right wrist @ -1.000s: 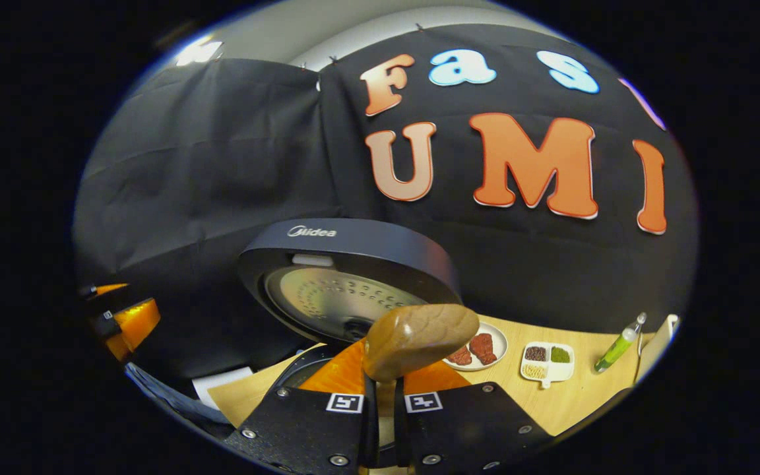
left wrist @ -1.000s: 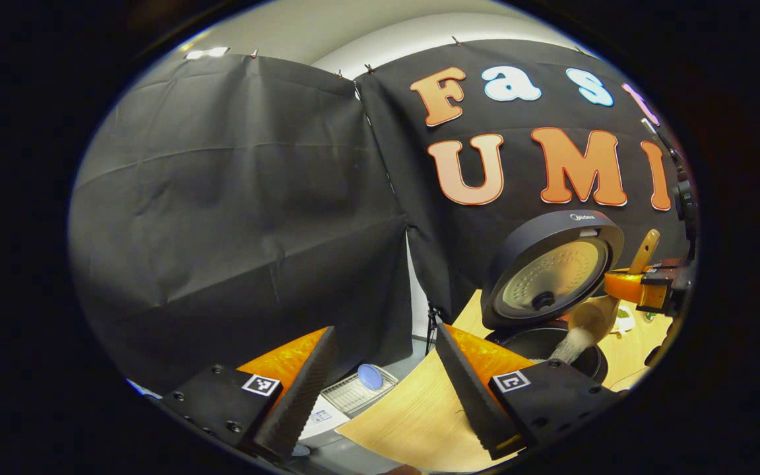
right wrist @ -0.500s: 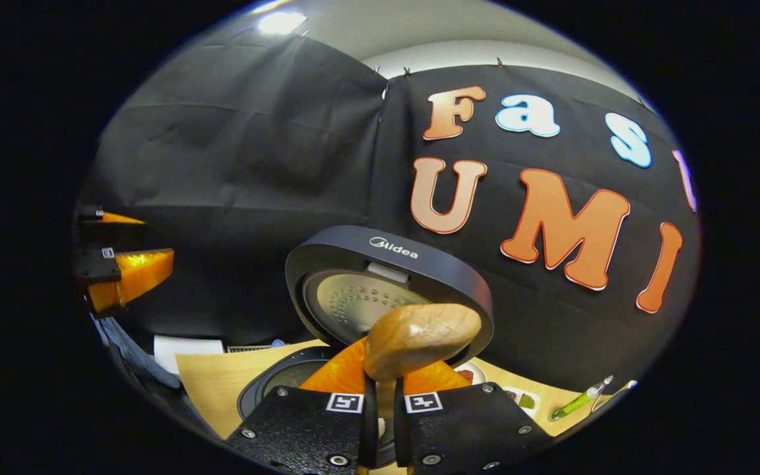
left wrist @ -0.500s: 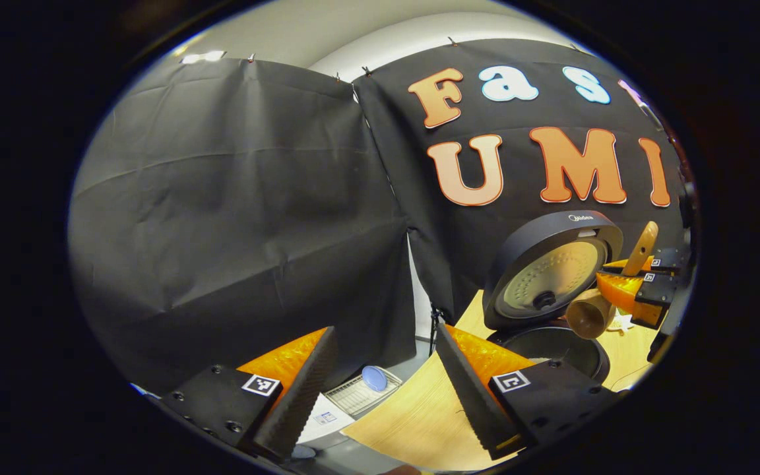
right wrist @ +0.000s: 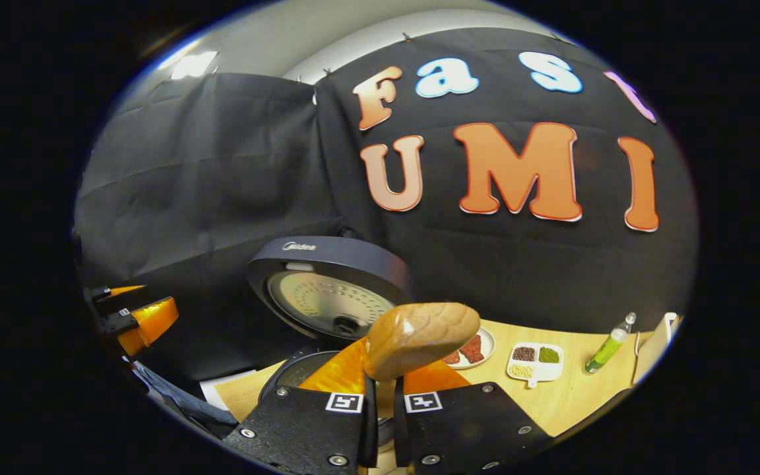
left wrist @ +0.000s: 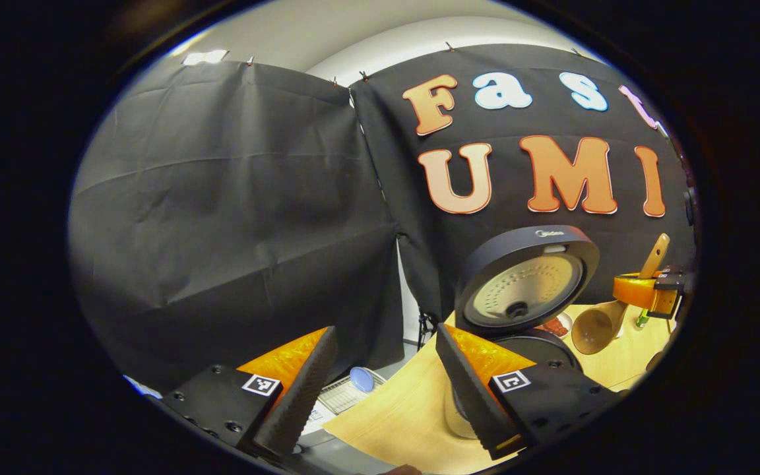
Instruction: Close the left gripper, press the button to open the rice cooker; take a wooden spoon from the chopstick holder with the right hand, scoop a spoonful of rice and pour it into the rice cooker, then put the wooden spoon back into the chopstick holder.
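Observation:
The dark rice cooker [left wrist: 538, 346] stands on the wooden table with its lid [left wrist: 525, 280] raised upright; the lid [right wrist: 330, 290] and pot rim [right wrist: 297, 373] lie left of centre in the right gripper view. My right gripper [right wrist: 381, 396] is shut on the wooden spoon's handle, and the back of the spoon's bowl [right wrist: 419, 336] rises just before the camera. In the left gripper view the spoon [left wrist: 598, 326] hangs empty to the right of the cooker, held by the right gripper [left wrist: 644, 293]. My left gripper [left wrist: 383, 389] is open, holds nothing, and sits left of the cooker; the left gripper [right wrist: 136, 316] also appears far left.
Behind the cooker lie a plate of meat pieces [right wrist: 469, 348], a white divided dish [right wrist: 535, 361] and a green bottle [right wrist: 607, 349]. Beyond the table's left edge [left wrist: 380, 409], lower down, a wire basket [left wrist: 344, 396] holds a blue object.
A second ago rice was falling from the spoon into the pot. The spoon is now empty and has moved right, away from the cooker. The left gripper stayed open and shifted slightly.

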